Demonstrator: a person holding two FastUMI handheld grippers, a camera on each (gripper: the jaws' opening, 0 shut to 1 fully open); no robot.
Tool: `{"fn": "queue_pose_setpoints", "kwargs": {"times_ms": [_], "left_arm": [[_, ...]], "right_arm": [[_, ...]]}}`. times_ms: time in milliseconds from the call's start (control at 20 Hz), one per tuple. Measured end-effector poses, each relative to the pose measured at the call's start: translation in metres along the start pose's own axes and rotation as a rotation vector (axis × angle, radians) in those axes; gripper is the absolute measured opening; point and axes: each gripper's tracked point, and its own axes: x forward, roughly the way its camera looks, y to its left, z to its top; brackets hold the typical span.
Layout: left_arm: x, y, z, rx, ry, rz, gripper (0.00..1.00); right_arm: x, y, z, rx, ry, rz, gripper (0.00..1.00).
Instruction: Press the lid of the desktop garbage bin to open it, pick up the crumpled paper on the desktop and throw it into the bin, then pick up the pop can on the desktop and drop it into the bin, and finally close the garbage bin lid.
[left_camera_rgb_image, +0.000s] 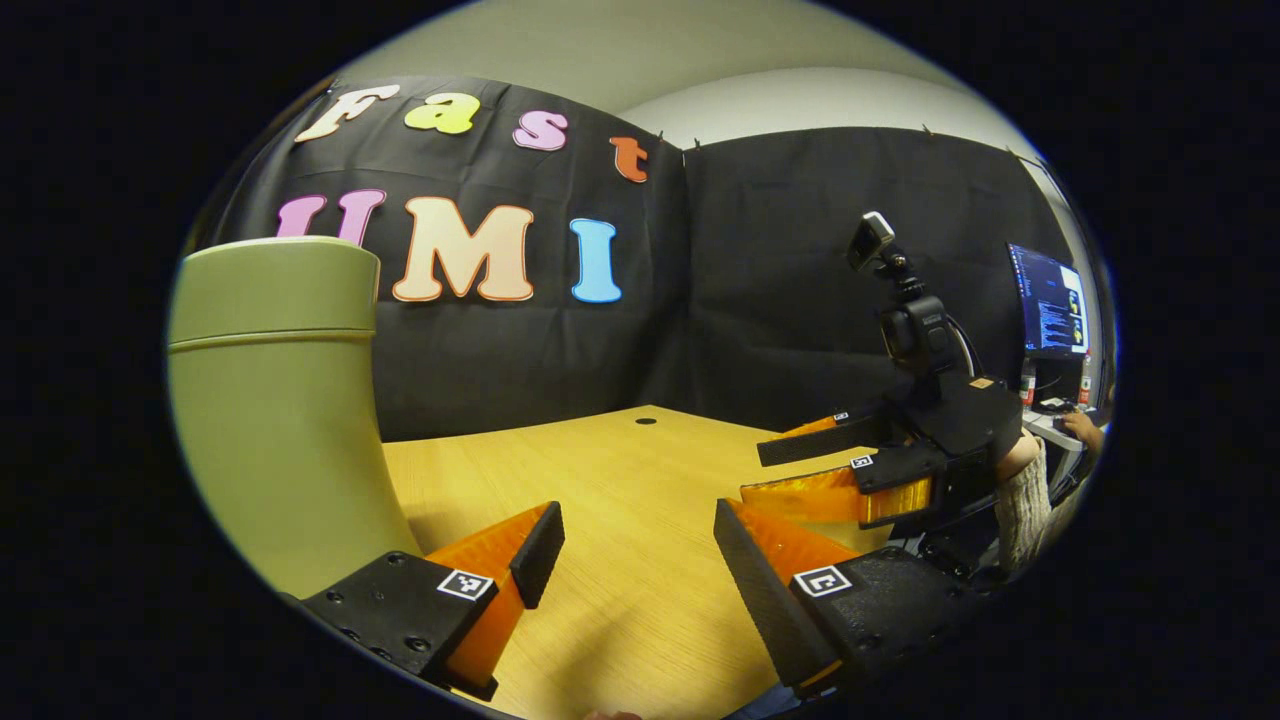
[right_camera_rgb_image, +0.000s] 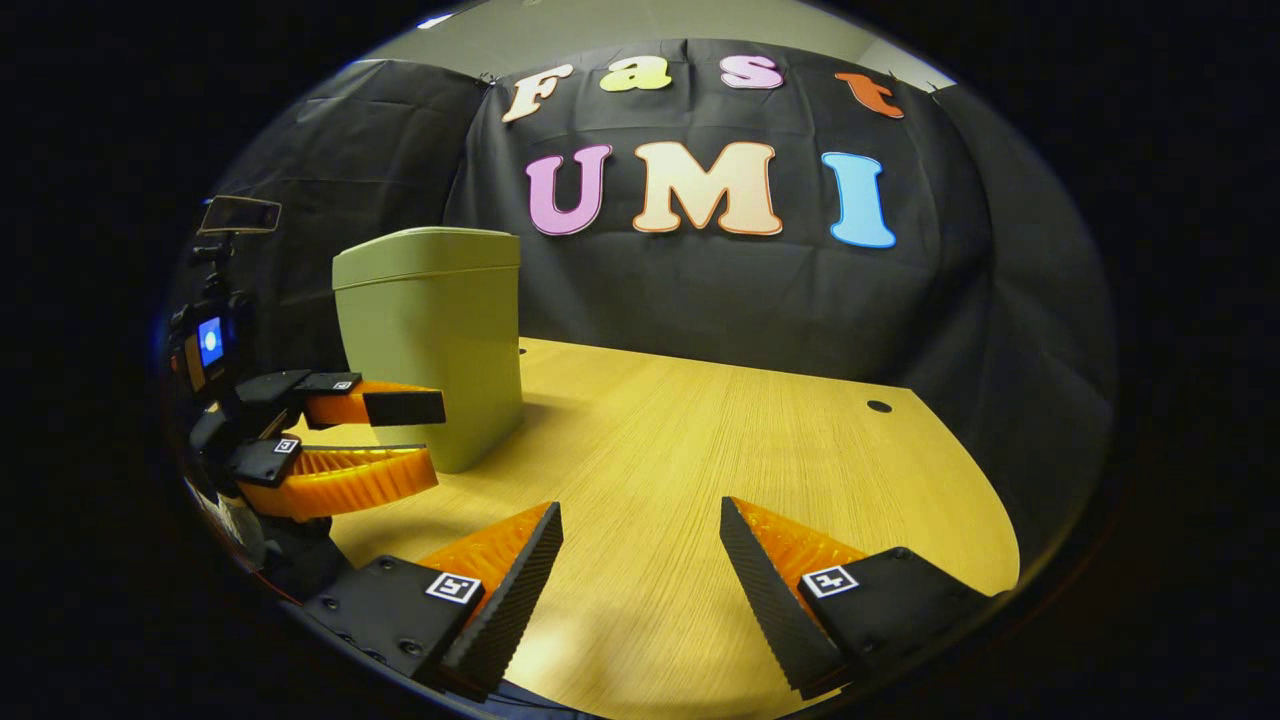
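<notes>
Lid down on the garbage bin (right_camera_rgb_image: 430, 340), left of centre in the right gripper view, and both tools idle: left gripper (left_camera_rgb_image: 637, 560) jaws apart, right gripper (right_camera_rgb_image: 640, 570) jaws apart too. To open it, press squarely on the lid (a side push might tip it). Bare wooden desktop (right_camera_rgb_image: 700, 450), black cloth behind, a monitor (left_camera_rgb_image: 1050, 300) at right

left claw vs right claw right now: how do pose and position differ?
The left claw sits close beside the green garbage bin, whose lid is closed; the right claw sits farther from it, over bare wooden desktop. In the right gripper view the left claw appears turned on its side, one finger above the other; the right claw does likewise in the left gripper view. Shared: both open, both empty.
</notes>
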Motion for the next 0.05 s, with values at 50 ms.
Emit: {"fn": "queue_pose_setpoints", "kwargs": {"times_ms": [50], "left_arm": [[0.0004,0.0006,-0.0006,-0.001,0.001,0.002,0.93]], "right_arm": [[-0.0008,-0.0002,0.0,-0.002,0.002,-0.001,1.0]]}}
